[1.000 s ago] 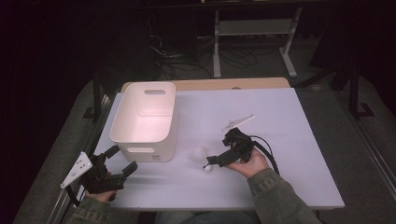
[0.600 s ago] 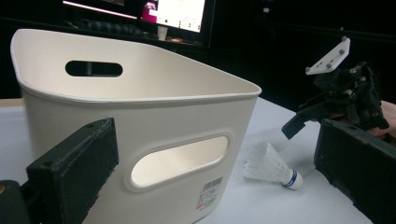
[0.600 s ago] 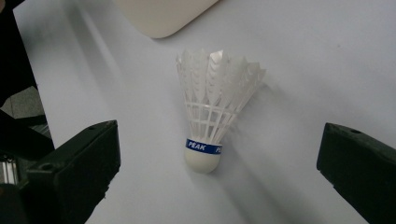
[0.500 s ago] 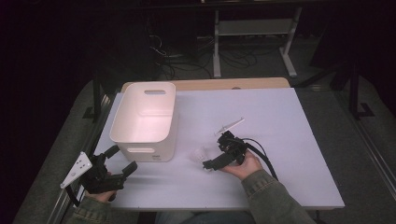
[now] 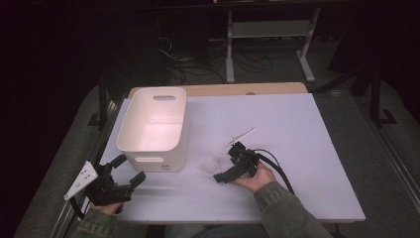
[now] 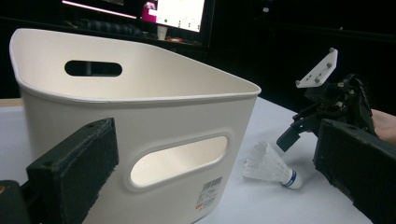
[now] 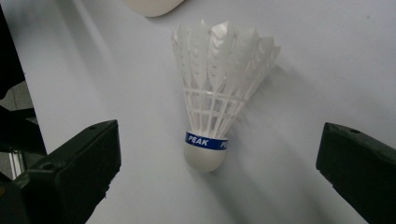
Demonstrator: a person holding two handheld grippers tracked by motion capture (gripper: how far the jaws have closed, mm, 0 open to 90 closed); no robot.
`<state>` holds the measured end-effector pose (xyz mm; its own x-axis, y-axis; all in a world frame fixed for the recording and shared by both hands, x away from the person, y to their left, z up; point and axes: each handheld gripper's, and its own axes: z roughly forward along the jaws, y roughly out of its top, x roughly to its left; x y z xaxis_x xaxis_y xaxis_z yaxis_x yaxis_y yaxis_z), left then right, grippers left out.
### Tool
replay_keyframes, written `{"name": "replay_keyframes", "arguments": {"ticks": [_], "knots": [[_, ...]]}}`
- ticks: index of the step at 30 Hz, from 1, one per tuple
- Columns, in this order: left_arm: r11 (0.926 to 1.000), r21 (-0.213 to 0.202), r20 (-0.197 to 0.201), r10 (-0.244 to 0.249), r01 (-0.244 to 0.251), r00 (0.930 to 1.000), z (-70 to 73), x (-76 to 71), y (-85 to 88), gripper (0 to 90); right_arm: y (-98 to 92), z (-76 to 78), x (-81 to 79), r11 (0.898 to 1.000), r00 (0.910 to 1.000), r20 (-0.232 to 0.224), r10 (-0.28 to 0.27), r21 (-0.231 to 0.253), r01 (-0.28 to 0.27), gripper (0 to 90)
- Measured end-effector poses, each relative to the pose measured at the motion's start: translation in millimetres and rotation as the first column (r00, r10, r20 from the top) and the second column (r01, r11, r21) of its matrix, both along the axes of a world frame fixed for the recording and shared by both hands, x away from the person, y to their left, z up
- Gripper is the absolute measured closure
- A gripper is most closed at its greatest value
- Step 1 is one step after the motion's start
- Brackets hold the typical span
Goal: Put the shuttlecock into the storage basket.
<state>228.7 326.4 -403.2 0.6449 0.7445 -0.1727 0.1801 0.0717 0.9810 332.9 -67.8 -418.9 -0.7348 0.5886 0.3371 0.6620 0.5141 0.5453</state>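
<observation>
On white surface point(image 5: 307, 148), just beside front of white bin point(image 5: 154, 126): shuttlecock point(image 7: 219, 93) lying on side, cork end toward camera in right gripper view. Reaching for it with right hand-held gripper point(image 5: 224, 174), jaws spread wide, straddling it, touching nothing. Best closing low on cork base, gently, sparing feathers; centring before squeezing. Left hand-held gripper point(image 5: 126, 171) waiting near surface's front-left edge, likewise spread, holding nothing, facing bin's front wall.

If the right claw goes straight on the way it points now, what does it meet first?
The shuttlecock, most likely. It lies on the table centred between the right claw's open jaws, cork end nearest. The bin sits beyond it, though depth is hard to judge.
</observation>
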Motion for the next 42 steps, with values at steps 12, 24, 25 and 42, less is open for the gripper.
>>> {"name": "replay_keyframes", "arguments": {"ticks": [12,24,25,42], "knots": [[1.0000,0.004,-0.002,0.000,0.000,1.0000,-0.1,-0.1,-0.2,0.0,1.3,-7.2,-0.1,1.000,0.9995,-0.028,0.014,0.002,-0.014,7.1],[1.0000,0.005,-0.002,0.002,-0.002,1.0000,-0.1,0.0,0.1,0.0,0.5,-13.3,0.9,1.000,0.9951,-0.099,0.009,-0.010,-0.010,31.2],[1.0000,0.006,-0.002,0.004,-0.004,1.0000,-0.1,0.1,0.2,0.0,0.4,-13.9,1.3,1.000,0.9945,-0.104,0.010,-0.007,-0.011,32.6],[1.0000,0.002,-0.001,0.002,-0.002,1.0000,0.0,0.1,0.3,0.0,0.4,-16.9,4.1,1.000,0.9909,-0.134,-0.013,0.004,0.014,50.0]]}}
